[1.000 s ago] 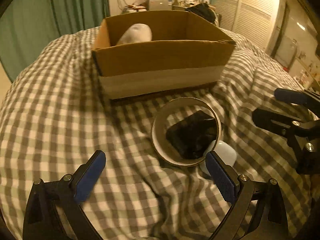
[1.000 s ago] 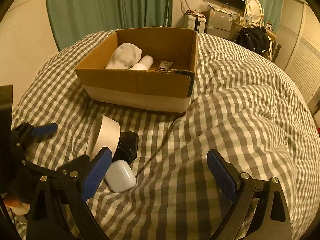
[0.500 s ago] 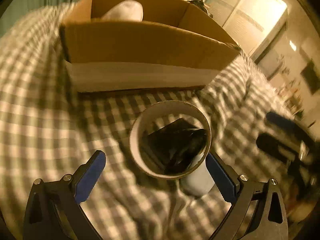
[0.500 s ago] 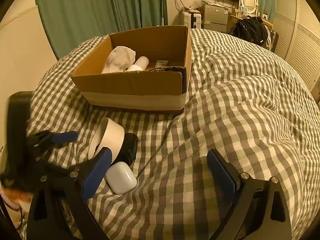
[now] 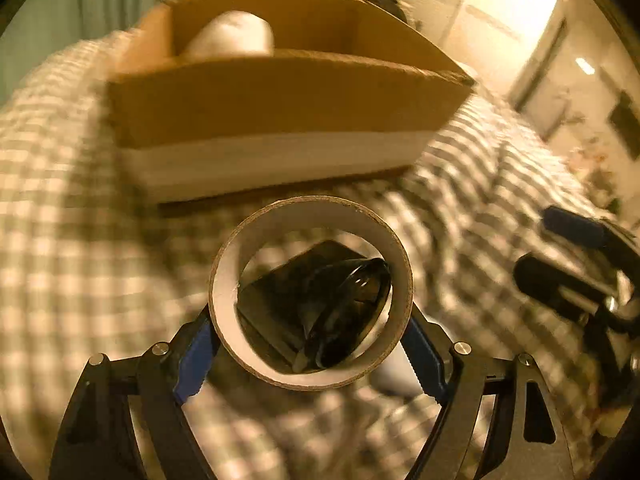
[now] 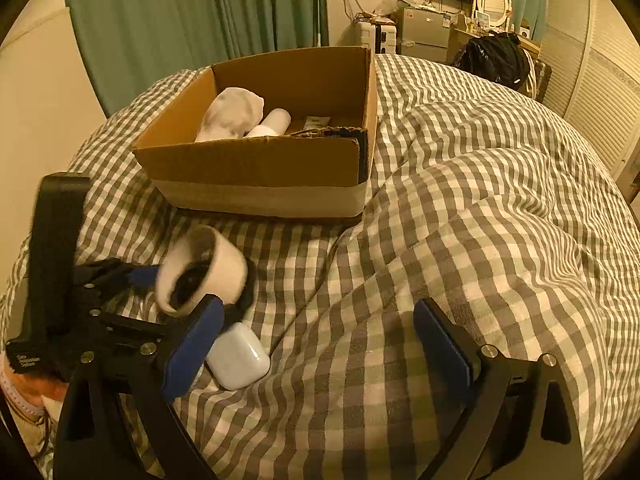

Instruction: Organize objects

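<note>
Tape roll (image 5: pixel 310 292) is clamped between the left tongs (image 5: pixel 310 350), held by its outer sides so that it can be carried to the cardboard box (image 5: pixel 280 100) straight ahead. The right tongs (image 6: pixel 316 344) are kept wide, empty, with the white case (image 6: pixel 238 356) just beside their left finger on the bed (image 6: pixel 460 200).

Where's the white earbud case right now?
In the right wrist view the white earbud case lies low on the left on the checked bedspread, right beside the black item under the tape roll, nearer than the cardboard box.
</note>
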`<state>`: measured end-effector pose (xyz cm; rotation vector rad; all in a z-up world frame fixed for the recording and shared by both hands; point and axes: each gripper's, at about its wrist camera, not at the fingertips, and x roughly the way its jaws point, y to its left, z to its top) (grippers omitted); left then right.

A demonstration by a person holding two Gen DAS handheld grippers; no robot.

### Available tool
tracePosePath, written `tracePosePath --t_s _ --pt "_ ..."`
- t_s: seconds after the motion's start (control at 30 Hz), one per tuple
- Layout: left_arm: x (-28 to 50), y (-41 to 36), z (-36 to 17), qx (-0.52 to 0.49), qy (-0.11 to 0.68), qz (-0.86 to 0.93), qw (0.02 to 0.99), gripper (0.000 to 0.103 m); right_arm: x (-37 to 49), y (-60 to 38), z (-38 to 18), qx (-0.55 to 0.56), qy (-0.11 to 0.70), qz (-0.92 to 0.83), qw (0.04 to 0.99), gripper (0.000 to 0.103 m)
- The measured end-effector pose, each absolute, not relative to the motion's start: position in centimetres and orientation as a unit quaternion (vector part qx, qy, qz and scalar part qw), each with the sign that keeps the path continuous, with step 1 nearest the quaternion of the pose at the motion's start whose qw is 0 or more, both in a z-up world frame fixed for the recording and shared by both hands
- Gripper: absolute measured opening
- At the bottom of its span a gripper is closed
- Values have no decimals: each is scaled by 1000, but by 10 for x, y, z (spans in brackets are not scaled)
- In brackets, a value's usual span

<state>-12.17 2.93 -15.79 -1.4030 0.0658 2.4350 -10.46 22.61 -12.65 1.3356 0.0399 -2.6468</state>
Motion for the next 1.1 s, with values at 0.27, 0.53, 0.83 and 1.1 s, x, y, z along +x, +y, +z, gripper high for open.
tracePosePath --t_s 0.27,0.53,0.83,1.1 --pt "-107 4 -138 -439 92 892 62 85 -104 205 -135 470 43 -875 105 96" --pt "-110 -9 -134 -431 75 896 70 85 -110 153 -172 522 128 -830 151 87" --pt "-98 -16 -127 -430 66 898 60 85 -115 142 -198 562 134 -799 167 55" --pt "-74 -27 -114 -425 58 902 50 85 -102 153 -182 535 107 -821 168 53"
